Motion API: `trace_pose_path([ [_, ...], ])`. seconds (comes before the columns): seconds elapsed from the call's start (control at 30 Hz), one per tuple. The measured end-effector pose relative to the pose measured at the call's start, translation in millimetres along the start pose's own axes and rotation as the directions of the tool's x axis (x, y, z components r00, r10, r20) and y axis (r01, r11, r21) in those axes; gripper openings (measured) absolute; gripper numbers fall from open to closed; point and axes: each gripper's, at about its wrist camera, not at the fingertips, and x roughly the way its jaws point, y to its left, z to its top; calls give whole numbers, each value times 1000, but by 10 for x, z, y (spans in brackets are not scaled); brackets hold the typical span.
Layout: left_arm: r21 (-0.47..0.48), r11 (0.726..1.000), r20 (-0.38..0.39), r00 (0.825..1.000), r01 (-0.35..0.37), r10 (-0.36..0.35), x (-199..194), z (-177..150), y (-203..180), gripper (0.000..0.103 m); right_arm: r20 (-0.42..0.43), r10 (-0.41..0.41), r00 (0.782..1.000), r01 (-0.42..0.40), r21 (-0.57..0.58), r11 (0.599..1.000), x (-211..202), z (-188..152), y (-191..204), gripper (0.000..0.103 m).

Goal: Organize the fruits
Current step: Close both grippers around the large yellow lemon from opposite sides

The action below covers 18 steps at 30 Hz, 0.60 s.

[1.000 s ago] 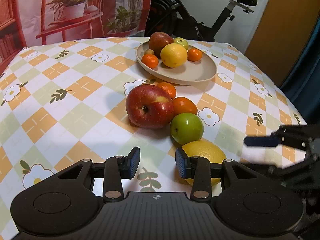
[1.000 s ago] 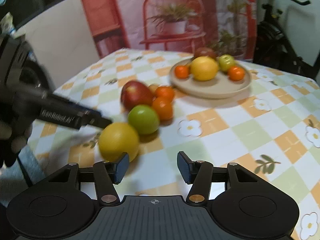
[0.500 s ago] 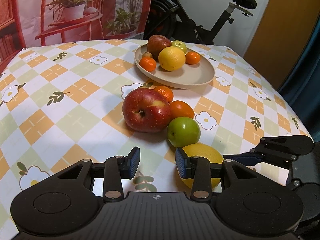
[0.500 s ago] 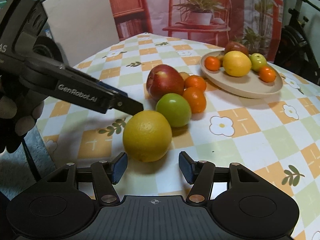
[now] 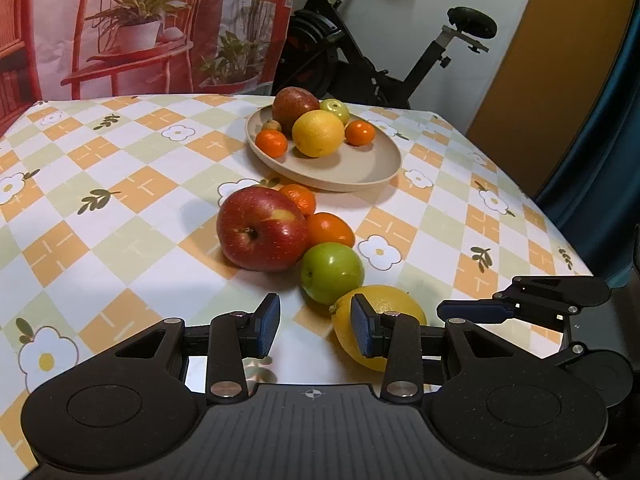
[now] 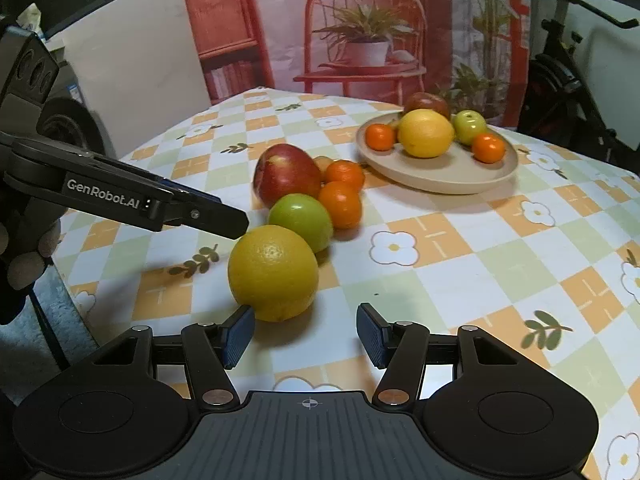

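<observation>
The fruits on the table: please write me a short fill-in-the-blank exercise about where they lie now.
1. The plate holds ____ fruits that can be seen.
2. On the cloth, the green apple lies between the tangerine and the ____.
3. The biggest fruit on the cloth is the ____ apple.
4. The jaws of the right hand-held gripper are ____, holding nothing.

Missing words: six; lemon; red; open

Warm indoor light, soft shadows, sharp centre (edges bowed by fisheye).
</observation>
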Motion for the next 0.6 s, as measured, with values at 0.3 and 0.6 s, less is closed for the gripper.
trace_pose_path([
  [0.3, -11, 998, -1, 998, 67, -67, 20, 20, -35, 41, 0, 26, 1000, -26, -16, 1000, 42, -9, 28, 52],
  [0.6, 1, 990, -20, 990, 142, -142, 76, 41, -112, 41, 15, 55, 998, -54, -15, 998, 46, -5, 25, 45],
])
